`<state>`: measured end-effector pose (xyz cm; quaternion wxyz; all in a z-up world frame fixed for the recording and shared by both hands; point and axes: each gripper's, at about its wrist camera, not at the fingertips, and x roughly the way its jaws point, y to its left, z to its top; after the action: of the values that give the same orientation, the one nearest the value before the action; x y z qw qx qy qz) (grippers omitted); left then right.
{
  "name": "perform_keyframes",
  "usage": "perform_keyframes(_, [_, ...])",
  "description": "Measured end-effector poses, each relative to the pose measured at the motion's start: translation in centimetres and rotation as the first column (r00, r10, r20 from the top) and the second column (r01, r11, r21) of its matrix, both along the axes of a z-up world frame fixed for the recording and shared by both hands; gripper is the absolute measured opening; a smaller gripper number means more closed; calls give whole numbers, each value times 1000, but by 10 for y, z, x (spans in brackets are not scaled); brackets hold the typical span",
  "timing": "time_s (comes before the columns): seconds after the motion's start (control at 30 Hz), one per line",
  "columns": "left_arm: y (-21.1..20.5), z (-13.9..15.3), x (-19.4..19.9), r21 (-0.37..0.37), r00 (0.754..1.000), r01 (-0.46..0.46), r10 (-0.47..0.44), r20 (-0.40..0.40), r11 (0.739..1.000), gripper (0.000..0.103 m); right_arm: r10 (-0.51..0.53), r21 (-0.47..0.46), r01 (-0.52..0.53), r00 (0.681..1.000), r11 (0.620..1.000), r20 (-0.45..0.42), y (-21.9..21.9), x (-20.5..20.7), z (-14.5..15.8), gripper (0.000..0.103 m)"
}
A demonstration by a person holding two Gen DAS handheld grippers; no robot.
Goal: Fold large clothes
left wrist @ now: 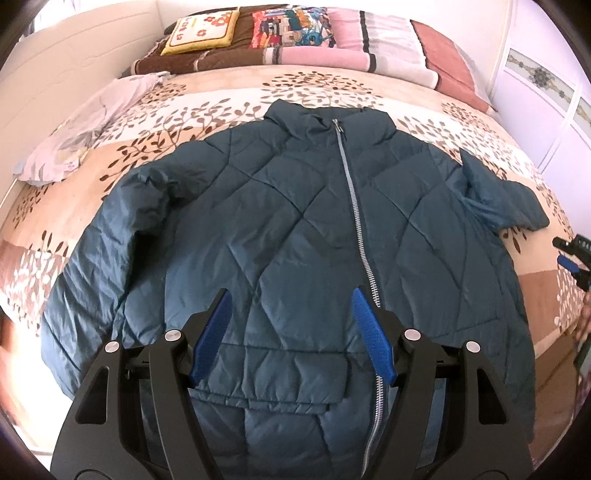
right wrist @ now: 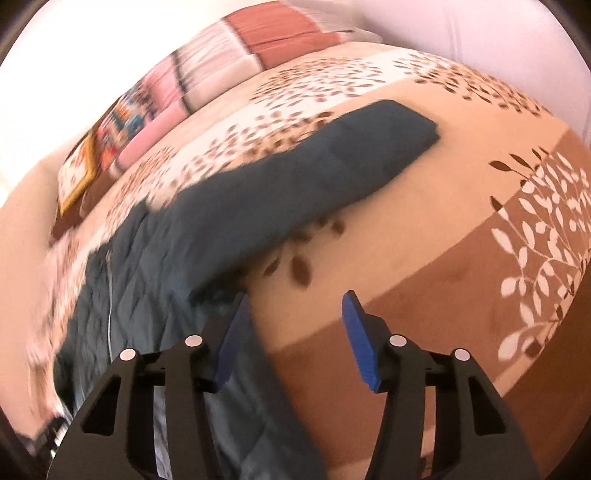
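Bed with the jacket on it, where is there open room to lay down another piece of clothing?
Bare bedspread lies between the jacket collar and the pillows, and right of the outstretched sleeve. The left edge is crowded by a crumpled pale cloth; the jacket fills the middle.

1 jacket with 1 zip and 2 sleeves lies on 1 bed. 2 cushions: 1 yellow, 1 multicoloured. 1 pale cloth. 2 grippers: left, right.
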<state>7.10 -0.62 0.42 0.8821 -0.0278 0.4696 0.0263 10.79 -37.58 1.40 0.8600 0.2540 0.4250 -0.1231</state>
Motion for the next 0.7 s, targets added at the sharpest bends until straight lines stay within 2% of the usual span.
perform_keyframes(0.1, [-4, -3, 7, 1, 1000, -1, 1, -18, 1000, 67, -59, 94, 58, 998, 994, 5, -34, 15, -7, 51])
perform_keyframes(0.23, [-13, 0, 15, 4, 1000, -3, 3, -28, 1000, 67, -143, 218, 138, 990, 966, 9, -73, 34, -19, 51])
perform_keyframes(0.37, [-17, 4, 22, 10, 1000, -13, 13, -28, 1000, 67, -233, 327, 224, 972, 918, -13, -106, 49, -40, 51])
perform_keyframes(0.57, [-17, 5, 28, 21, 998, -37, 38, -41, 999, 67, -288, 420, 266, 958, 868, -11, -129, 61, -60, 51])
perform_keyframes(0.7, [-21, 4, 28, 30, 998, -44, 45, -53, 999, 67, -334, 500, 295, 942, 814, -12, -144, 70, -78, 51])
